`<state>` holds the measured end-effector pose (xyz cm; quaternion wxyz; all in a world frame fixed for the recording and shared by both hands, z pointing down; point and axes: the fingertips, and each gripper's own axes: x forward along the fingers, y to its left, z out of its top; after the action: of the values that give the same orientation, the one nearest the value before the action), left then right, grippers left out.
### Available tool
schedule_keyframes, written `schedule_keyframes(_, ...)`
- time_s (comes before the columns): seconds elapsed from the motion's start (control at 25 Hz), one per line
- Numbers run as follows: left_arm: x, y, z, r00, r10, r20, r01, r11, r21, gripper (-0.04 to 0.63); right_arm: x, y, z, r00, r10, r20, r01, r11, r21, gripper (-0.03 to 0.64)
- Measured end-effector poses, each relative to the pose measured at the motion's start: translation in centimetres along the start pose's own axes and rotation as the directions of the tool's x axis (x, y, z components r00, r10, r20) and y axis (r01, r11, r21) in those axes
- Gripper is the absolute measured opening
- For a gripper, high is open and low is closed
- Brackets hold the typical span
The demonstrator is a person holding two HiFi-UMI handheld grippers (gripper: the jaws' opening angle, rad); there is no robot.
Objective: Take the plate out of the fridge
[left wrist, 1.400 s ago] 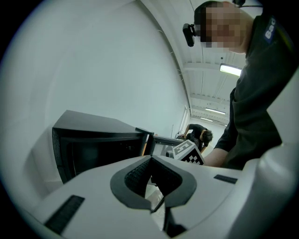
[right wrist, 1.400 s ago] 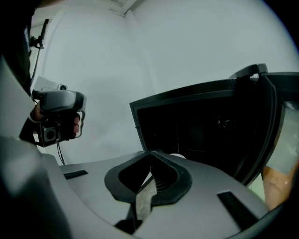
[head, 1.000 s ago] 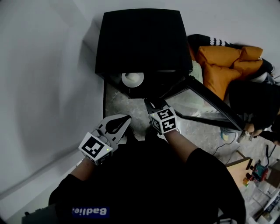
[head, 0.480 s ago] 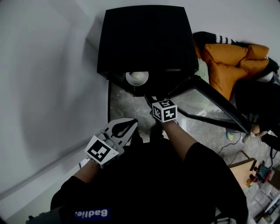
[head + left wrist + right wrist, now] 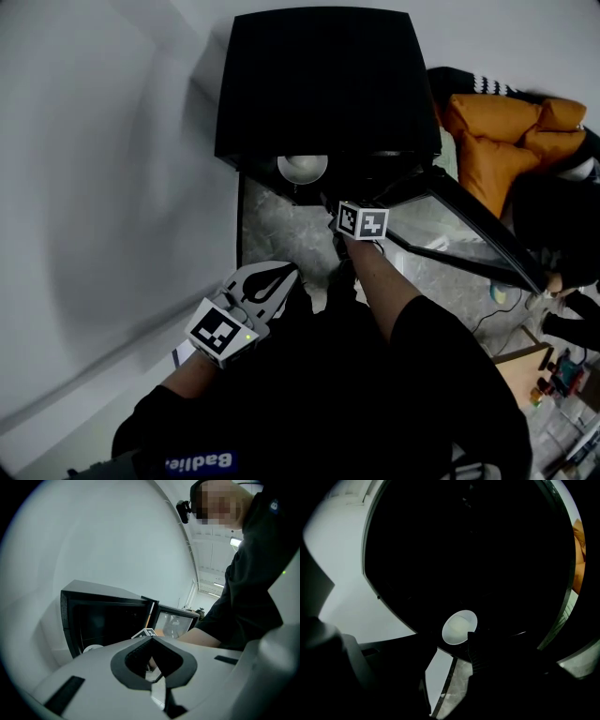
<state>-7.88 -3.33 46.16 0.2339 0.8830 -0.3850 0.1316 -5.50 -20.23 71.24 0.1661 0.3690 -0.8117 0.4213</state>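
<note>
A small white plate (image 5: 302, 167) lies just inside the dark opening of the black fridge (image 5: 323, 84), near its left side. The fridge's glass door (image 5: 469, 230) stands swung open to the right. My right gripper (image 5: 339, 202) reaches at the fridge's mouth, a little right of the plate. In the right gripper view the plate (image 5: 459, 626) sits just ahead of the dark jaws of the right gripper (image 5: 452, 663), which are opening with nothing between them. My left gripper (image 5: 281, 272) hangs back low over the floor, shut and empty; the left gripper (image 5: 151, 639) faces the fridge (image 5: 103, 620).
A white wall (image 5: 112, 187) runs close along the fridge's left side. Grey marbled floor (image 5: 281, 230) lies in front of the fridge. Orange cushions (image 5: 506, 131) are piled to the right behind the door. Small clutter sits at the lower right (image 5: 553, 375).
My right gripper has moved forward from over the floor up to the fridge opening. The left gripper has stayed nearly where it was.
</note>
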Motion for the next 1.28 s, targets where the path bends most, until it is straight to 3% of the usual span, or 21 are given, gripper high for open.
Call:
schedule_keyframes(0.28,0.5,0.7,0.0,1.0,0.002,-0.001,-0.002,1.0,-0.007,-0.003,2.5,-2.1,-0.3,0.999,-0.04,-0.014,0.041,0.998,0.051,0.204)
schedule_keyframes(0.48,0.2,0.9,-0.8,1.0,-0.001,-0.023,0.001,1.0,-0.02,-0.003,4.6,-2.7,-0.7,1.0,-0.008,-0.015,0.01,0.991,0.133,0.204)
schedule_keyframes(0.76,-0.4,1.6,-2.4,0.998,0.007,-0.064,-0.009,0.999,-0.033,-0.003,7.4,-3.9,-0.5,0.996,0.052,0.071,-0.072,0.946,0.315,0.204)
schedule_keyframes(1.28,-1.2,2.5,-4.1,0.995,0.004,-0.099,-0.009,0.999,-0.041,-0.003,9.2,-5.2,-0.7,0.99,0.029,0.135,-0.086,0.896,0.436,0.202)
